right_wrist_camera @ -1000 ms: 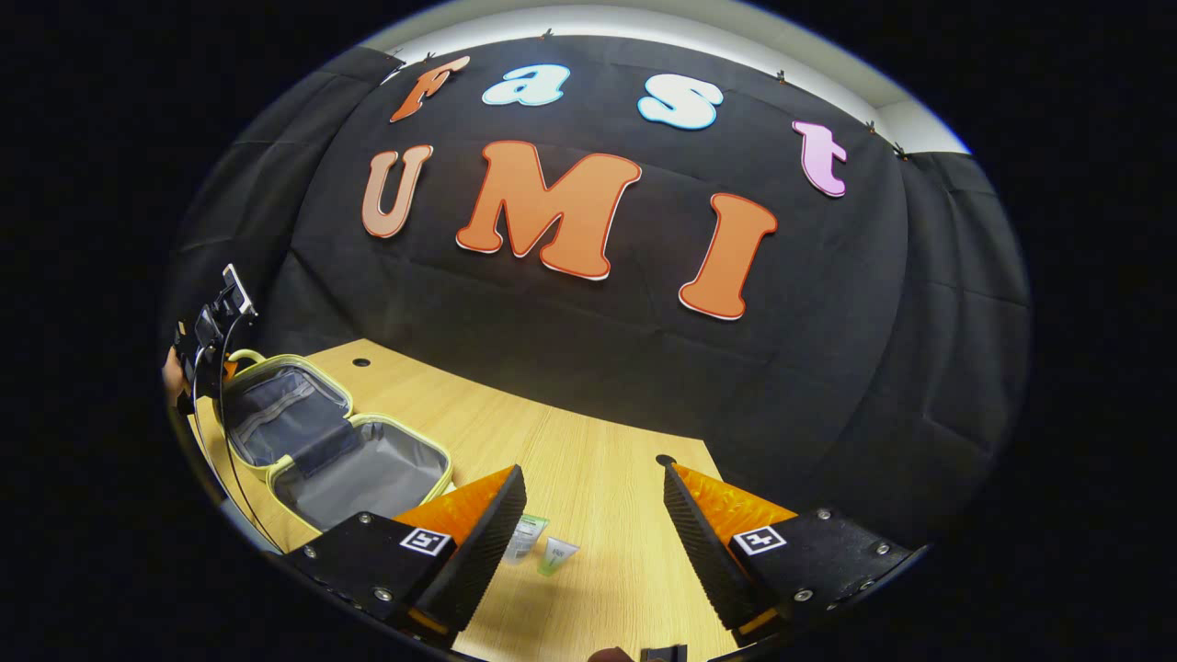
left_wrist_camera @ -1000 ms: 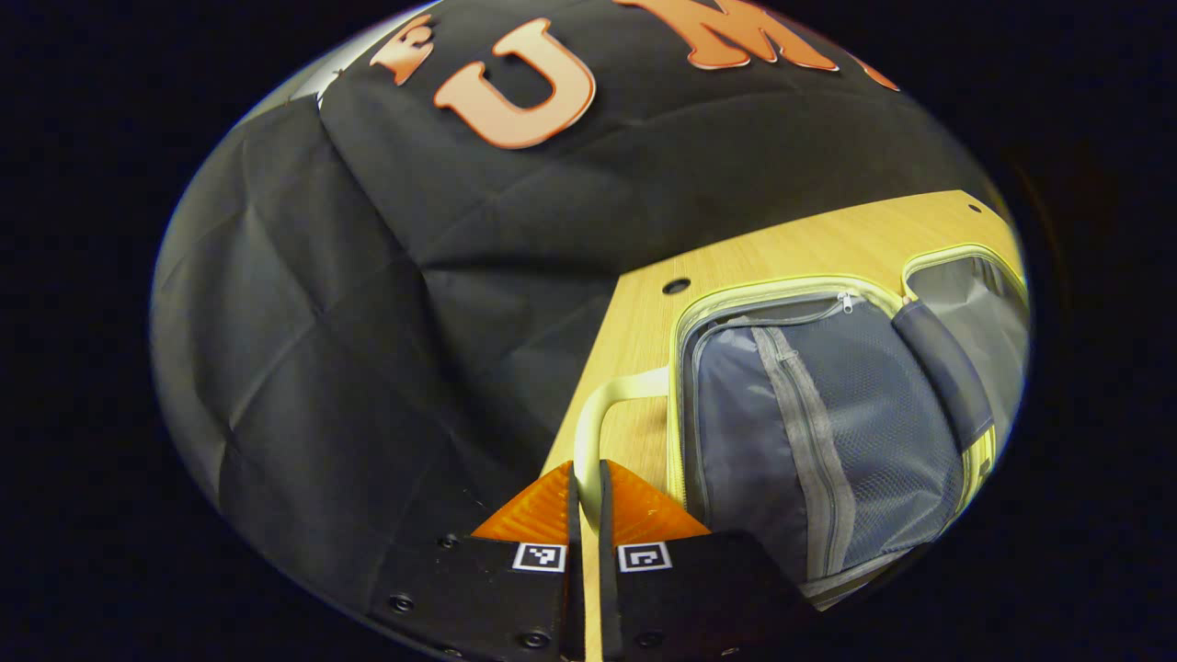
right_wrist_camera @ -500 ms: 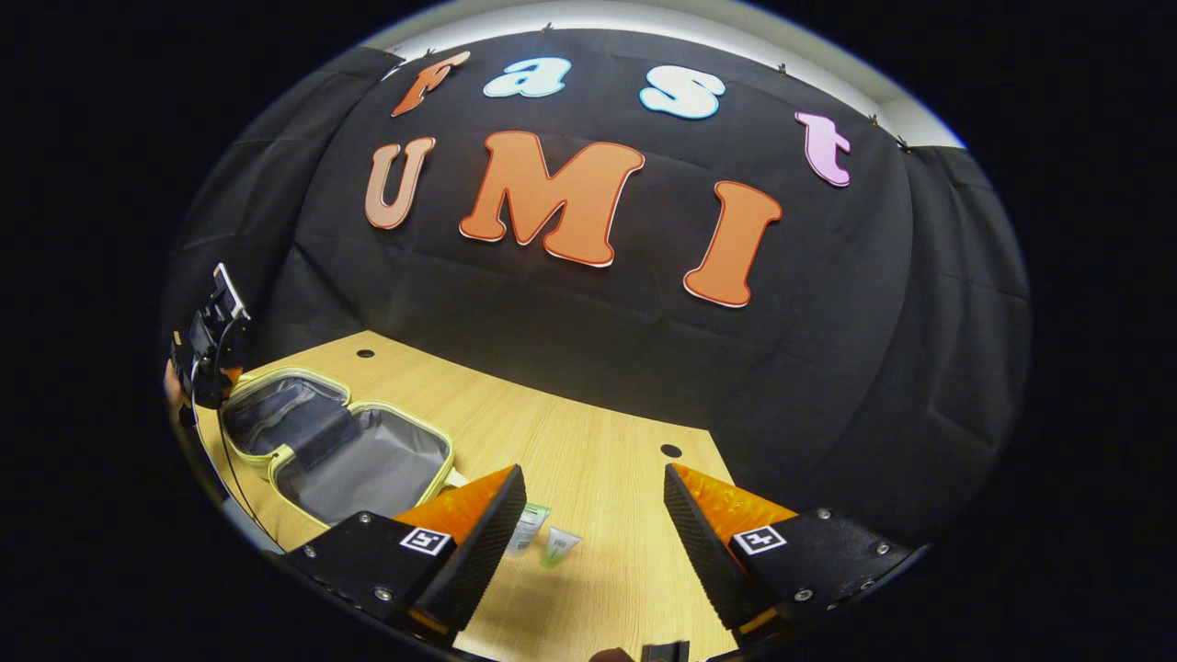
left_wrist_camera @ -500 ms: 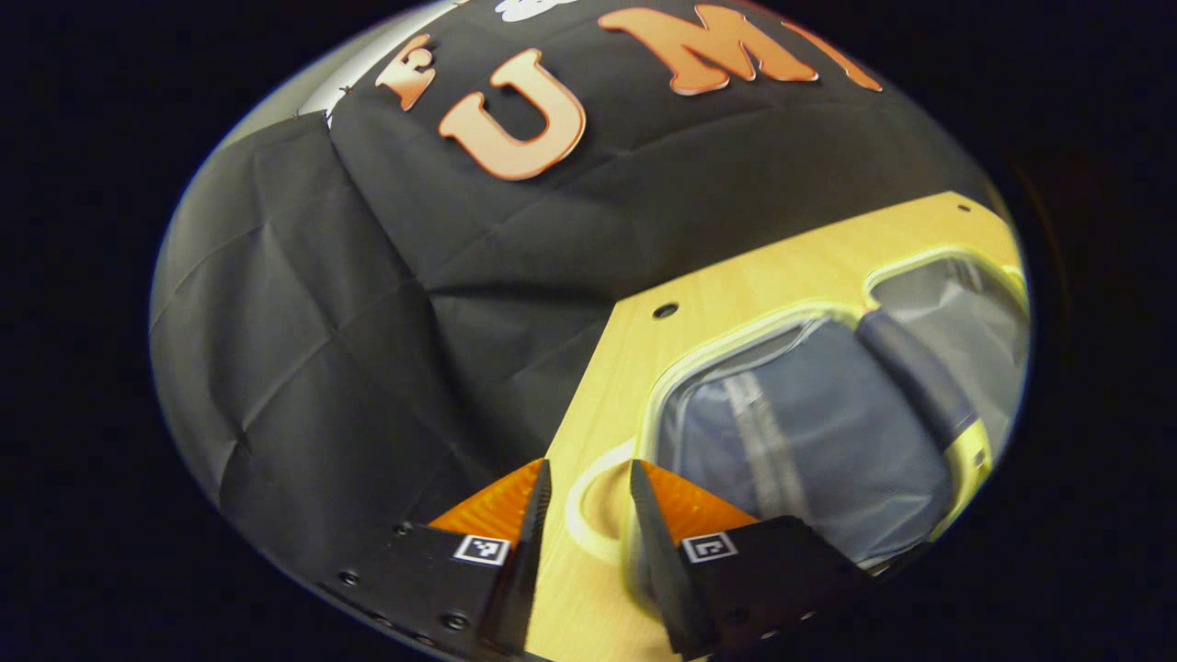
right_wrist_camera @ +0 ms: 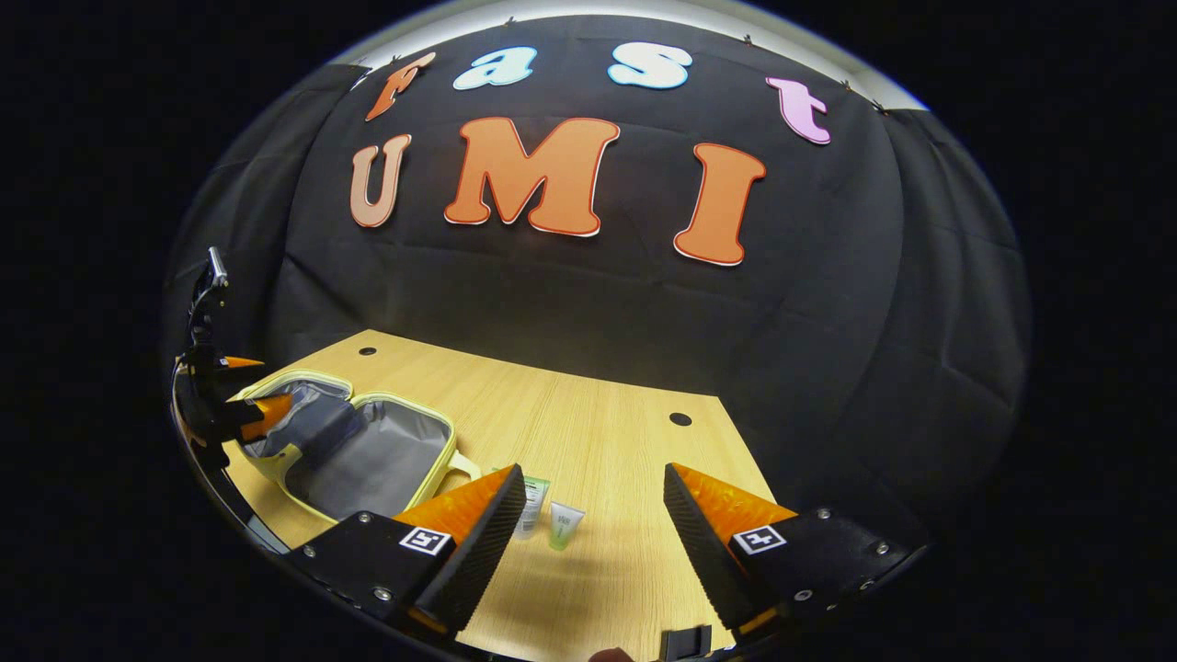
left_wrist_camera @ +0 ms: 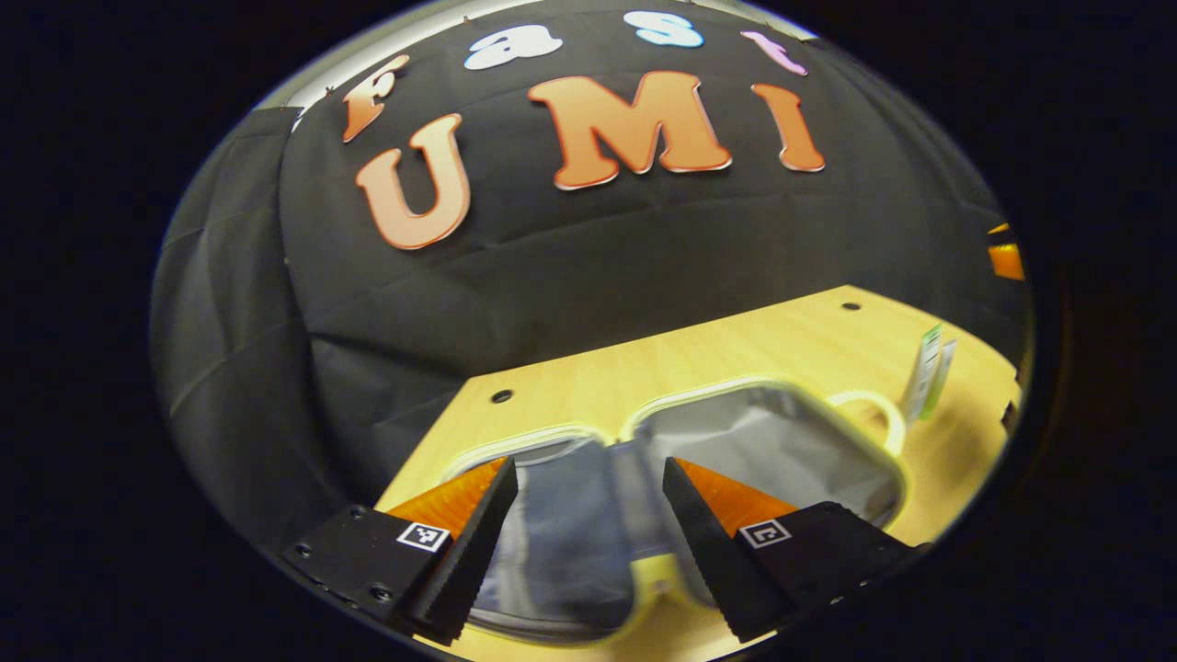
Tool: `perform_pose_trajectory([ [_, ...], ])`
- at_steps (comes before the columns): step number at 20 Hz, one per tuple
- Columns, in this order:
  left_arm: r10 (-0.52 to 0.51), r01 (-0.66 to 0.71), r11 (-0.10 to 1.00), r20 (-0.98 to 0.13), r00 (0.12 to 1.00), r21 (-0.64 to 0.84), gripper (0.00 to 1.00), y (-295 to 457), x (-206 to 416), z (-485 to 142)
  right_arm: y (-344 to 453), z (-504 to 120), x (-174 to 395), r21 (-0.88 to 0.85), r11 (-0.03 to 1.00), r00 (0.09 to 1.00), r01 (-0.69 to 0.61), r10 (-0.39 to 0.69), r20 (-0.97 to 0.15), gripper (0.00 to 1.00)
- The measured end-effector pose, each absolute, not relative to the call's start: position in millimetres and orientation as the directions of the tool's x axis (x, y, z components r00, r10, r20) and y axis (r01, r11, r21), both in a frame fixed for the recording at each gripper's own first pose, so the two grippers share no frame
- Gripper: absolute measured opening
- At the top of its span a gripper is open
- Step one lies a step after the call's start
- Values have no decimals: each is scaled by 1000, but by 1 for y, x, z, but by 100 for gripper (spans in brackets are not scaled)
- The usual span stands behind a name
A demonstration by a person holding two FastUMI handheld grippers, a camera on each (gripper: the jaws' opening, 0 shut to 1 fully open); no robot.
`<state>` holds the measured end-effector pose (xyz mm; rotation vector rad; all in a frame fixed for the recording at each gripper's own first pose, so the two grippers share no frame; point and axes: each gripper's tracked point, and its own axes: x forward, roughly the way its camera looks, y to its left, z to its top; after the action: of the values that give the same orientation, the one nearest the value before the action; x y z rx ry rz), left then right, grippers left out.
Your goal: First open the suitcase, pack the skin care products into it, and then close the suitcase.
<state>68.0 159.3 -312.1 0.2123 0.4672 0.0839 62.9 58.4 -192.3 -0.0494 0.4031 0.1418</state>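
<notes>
The suitcase [right_wrist_camera: 354, 450] lies flat and fully open on the wooden table [right_wrist_camera: 588, 432], toward its left end, both grey-lined halves facing up, so the opening step looks done and packing is the step in hand. The left gripper [left_wrist_camera: 588, 515] hangs over the case with its fingers spread wide and nothing between them. The right gripper [right_wrist_camera: 593, 515] is likewise spread and empty, poised above the two skin care tubes [right_wrist_camera: 552, 515], which rest on the table just beside the case's pale handle [right_wrist_camera: 460, 464].

To do this well, the right gripper should come down on one tube at a time (the two lie close together, so a wide pinch could catch both), closing across the tube's narrow width near its middle, then carry it left into the nearer half.

In the right gripper view the tubes' long axes run roughly away from the camera, but I cannot tell which end carries the cap. The suitcase's long axis, across both halves, runs toward the table's far left corner
</notes>
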Motion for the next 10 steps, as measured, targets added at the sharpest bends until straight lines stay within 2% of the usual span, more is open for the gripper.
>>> perform_pose_trajectory([
  [5, -58, 99, 993, -465, 883, 65, 98, 41, 78, -321, 47, -204, 78, 49, 980, 897, -191, 195, -397, 96],
  [10, -153, 199, 979, -509, 847, 37, 99, -47, 81, -346, 33, -211, 93, 53, 973, 890, -224, 226, -396, 96],
])
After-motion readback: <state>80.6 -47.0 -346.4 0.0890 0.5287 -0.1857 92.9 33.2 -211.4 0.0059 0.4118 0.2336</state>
